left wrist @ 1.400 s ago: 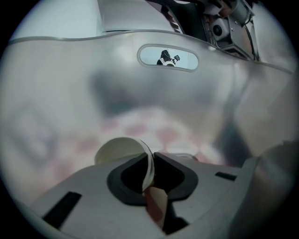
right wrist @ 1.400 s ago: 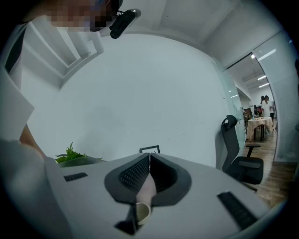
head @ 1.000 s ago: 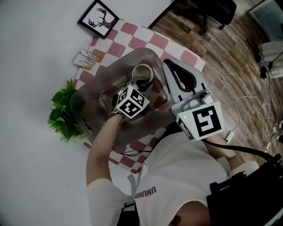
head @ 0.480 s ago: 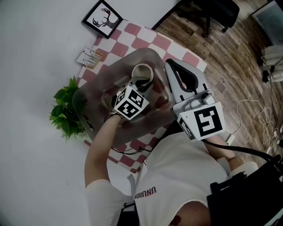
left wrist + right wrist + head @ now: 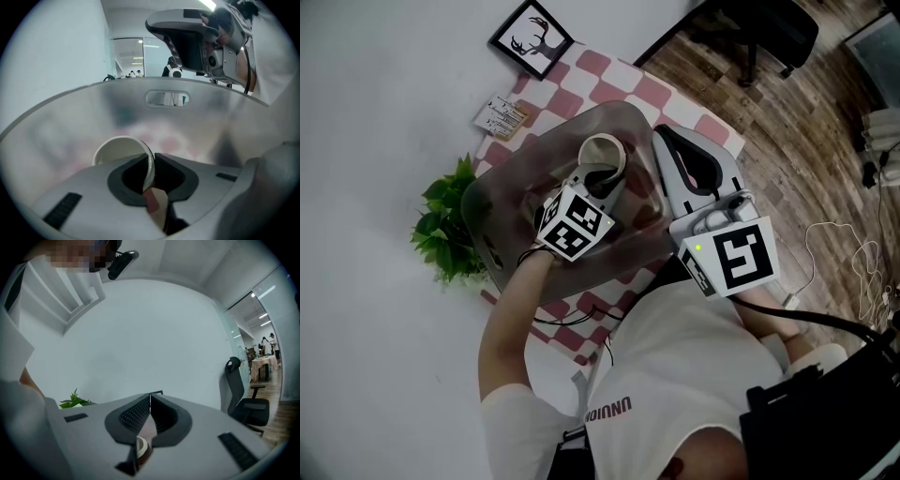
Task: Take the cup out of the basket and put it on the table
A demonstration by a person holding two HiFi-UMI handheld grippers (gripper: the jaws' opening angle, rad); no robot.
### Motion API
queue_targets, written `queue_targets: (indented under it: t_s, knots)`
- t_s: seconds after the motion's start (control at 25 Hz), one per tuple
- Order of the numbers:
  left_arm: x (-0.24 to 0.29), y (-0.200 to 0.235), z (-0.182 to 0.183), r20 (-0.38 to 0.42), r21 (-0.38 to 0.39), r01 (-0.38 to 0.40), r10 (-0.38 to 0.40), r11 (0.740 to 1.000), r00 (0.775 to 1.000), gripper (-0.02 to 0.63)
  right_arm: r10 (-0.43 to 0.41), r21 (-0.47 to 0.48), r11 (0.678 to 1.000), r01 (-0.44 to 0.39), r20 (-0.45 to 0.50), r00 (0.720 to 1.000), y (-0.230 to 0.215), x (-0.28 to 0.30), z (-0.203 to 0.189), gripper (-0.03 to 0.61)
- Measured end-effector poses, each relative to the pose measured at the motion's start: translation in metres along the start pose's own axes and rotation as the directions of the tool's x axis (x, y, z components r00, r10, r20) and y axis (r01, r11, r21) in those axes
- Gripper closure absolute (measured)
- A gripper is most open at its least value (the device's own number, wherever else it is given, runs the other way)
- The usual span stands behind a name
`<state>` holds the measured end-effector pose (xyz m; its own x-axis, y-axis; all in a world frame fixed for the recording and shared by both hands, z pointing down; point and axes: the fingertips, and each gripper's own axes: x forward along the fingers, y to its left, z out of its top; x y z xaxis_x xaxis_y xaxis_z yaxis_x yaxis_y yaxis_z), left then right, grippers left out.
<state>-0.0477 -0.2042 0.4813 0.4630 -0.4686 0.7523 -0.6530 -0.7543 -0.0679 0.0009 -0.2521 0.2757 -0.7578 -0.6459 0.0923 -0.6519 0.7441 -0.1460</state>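
A cream paper cup (image 5: 605, 153) stands inside a translucent grey plastic basket (image 5: 502, 187) on a table with a pink-and-white checked cloth (image 5: 609, 80). My left gripper (image 5: 604, 180) reaches down into the basket. In the left gripper view the cup (image 5: 119, 150) has its rim wall pinched between the jaws of that gripper (image 5: 150, 161), which is shut on it. My right gripper (image 5: 664, 139) hovers above the basket's right rim, jaws together and holding nothing. The right gripper view shows the same gripper (image 5: 150, 397) with its pads meeting.
A framed deer picture (image 5: 532, 39) and a small card (image 5: 503, 117) lie at the cloth's far corner. A green plant (image 5: 448, 220) sits left of the basket. An office chair (image 5: 759, 28) and cables (image 5: 844, 253) are on the wooden floor to the right.
The head view has drifted slightly, so everything sits a little further right. The left gripper stays closed on the cup in the basket; the right gripper has barely moved.
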Motion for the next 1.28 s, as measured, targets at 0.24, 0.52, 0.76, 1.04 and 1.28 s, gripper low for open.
queue_targets:
  t_s: [0.24,0.52,0.76,1.04,1.28]
  knots:
    - [-0.009,-0.002,0.002,0.003,-0.009,-0.024,0.024,1.000,1.000,0.560,0.019,-0.001,1.000,-0.019,0.009,1.000,0.004,-0.002,0.004,0.558]
    - [-0.020,-0.007,0.009,0.023,-0.020,-0.045,0.046,0.999,0.999,0.560,0.038,-0.006,0.999,-0.038,0.017,0.999,0.009,-0.004,0.008,0.558]
    - [-0.036,-0.006,0.018,0.058,-0.045,-0.083,0.086,0.996,0.995,0.560,0.056,-0.007,0.998,-0.056,0.028,0.998,0.015,-0.007,0.011,0.558]
    - [-0.057,-0.001,0.026,0.096,-0.076,-0.152,0.159,0.985,0.983,0.560,0.093,-0.018,0.996,-0.092,0.039,0.995,0.027,-0.007,0.015,0.558]
    - [-0.072,0.001,0.030,0.124,-0.105,-0.202,0.214,0.974,0.969,0.560,0.128,-0.024,0.992,-0.127,0.048,0.991,0.037,-0.007,0.019,0.558]
